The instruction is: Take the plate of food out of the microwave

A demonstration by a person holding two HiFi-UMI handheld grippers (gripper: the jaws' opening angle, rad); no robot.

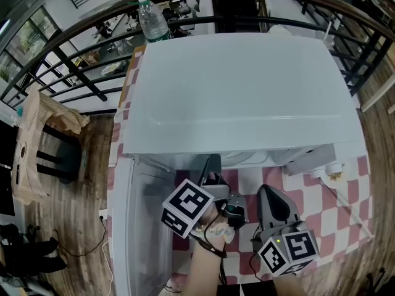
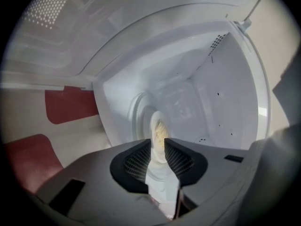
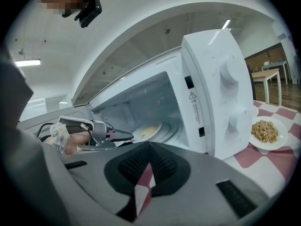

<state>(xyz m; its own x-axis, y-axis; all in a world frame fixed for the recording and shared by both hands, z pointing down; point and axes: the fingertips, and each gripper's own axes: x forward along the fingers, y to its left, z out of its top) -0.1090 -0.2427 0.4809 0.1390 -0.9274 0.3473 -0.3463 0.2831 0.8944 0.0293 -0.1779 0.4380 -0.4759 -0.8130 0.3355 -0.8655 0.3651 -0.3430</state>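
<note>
The white microwave (image 1: 241, 91) stands with its door (image 1: 131, 227) swung open to the left. Inside, a white plate of yellowish food (image 3: 147, 130) lies on the turntable. In the left gripper view that plate (image 2: 159, 127) shows edge-on, straight ahead of the jaws. My left gripper (image 2: 159, 144) reaches into the cavity mouth, jaws apart, with the plate's rim at its tips and no pad visibly pressing on it. From the right gripper view, the left gripper (image 3: 126, 135) sits just short of the plate. My right gripper (image 3: 149, 163) hangs in front of the microwave, shut and empty.
A second plate of brownish food (image 3: 268, 133) sits on the red-and-white checked cloth (image 1: 352, 208) to the right of the microwave. A water bottle (image 1: 152, 17) stands behind it. A chair with a beige cloth (image 1: 38, 134) is on the wooden floor at left, near a dark railing (image 1: 74, 66).
</note>
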